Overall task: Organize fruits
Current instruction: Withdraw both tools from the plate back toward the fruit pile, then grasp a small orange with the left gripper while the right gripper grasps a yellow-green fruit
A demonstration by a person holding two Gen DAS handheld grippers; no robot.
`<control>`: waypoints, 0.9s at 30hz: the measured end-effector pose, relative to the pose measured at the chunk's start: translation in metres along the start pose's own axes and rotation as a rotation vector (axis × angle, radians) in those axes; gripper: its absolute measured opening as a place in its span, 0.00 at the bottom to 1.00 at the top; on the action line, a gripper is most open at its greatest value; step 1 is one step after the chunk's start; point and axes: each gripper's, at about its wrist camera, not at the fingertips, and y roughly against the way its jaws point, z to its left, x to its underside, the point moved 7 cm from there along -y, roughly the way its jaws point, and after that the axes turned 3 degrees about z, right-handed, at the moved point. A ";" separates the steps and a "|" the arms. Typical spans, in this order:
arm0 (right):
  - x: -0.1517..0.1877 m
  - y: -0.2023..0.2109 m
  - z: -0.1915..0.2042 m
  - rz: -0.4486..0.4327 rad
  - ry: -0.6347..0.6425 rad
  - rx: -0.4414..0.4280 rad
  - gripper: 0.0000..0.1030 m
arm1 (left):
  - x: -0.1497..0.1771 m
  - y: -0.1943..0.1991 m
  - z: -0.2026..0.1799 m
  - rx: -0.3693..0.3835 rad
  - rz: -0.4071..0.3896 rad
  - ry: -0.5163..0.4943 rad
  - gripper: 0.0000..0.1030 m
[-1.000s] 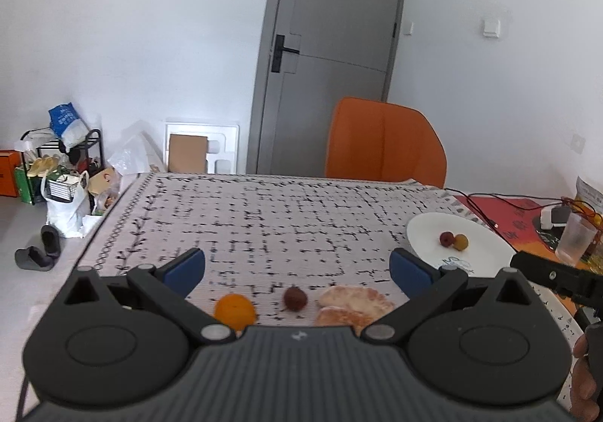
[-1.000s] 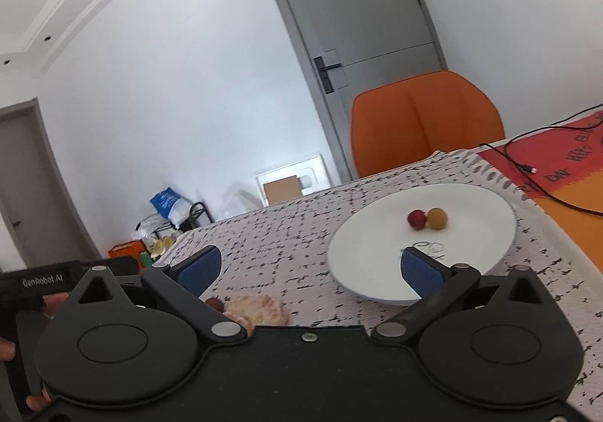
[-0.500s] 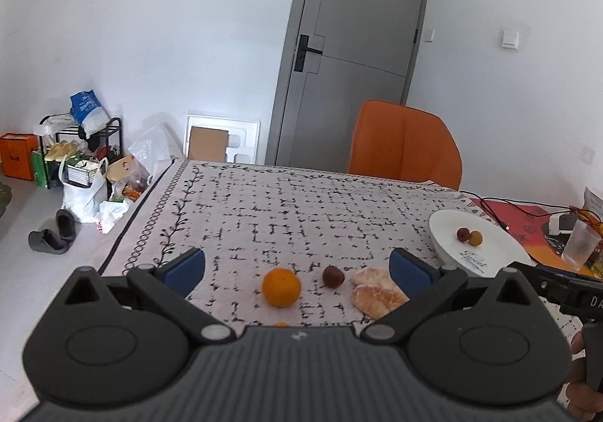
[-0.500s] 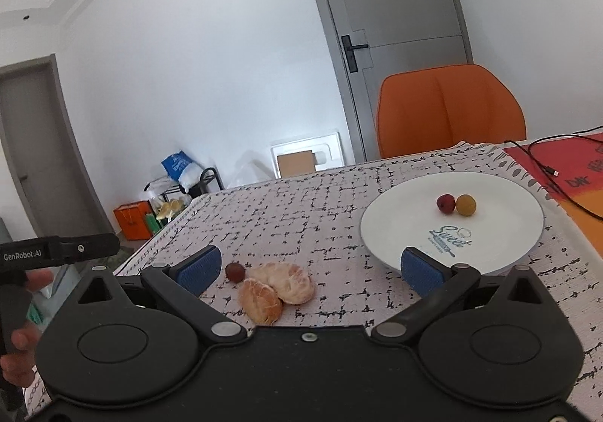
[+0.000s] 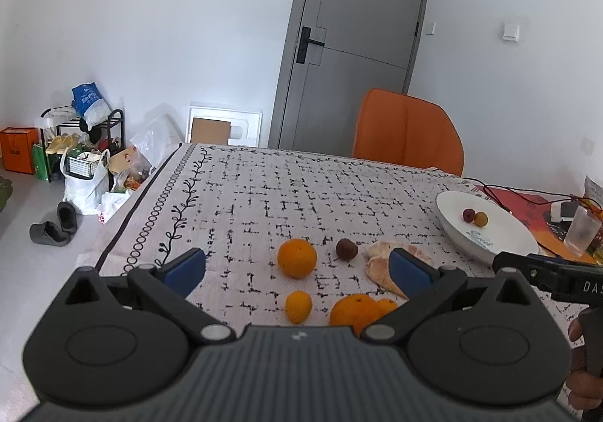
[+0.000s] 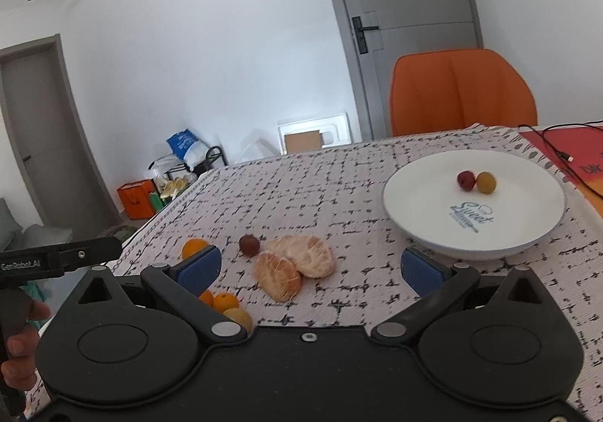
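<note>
On the black-and-white patterned tablecloth (image 5: 286,195), a round orange (image 5: 297,258) lies with a dark brown fruit (image 5: 346,249) at its 3 o'clock and peeled pale segments (image 6: 294,265) beyond. The white round plate (image 6: 527,195) holding two small fruits (image 6: 476,181) sits near the cloth's edge at 2 o'clock, open cloth between. Left gripper (image 5: 297,271) and right gripper (image 6: 309,267) both hover spread wide, empty.
</note>
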 end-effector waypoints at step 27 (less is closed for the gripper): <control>0.030 -0.040 0.041 0.142 0.085 -0.081 0.93 | 0.035 -0.035 0.018 0.038 0.104 0.041 0.49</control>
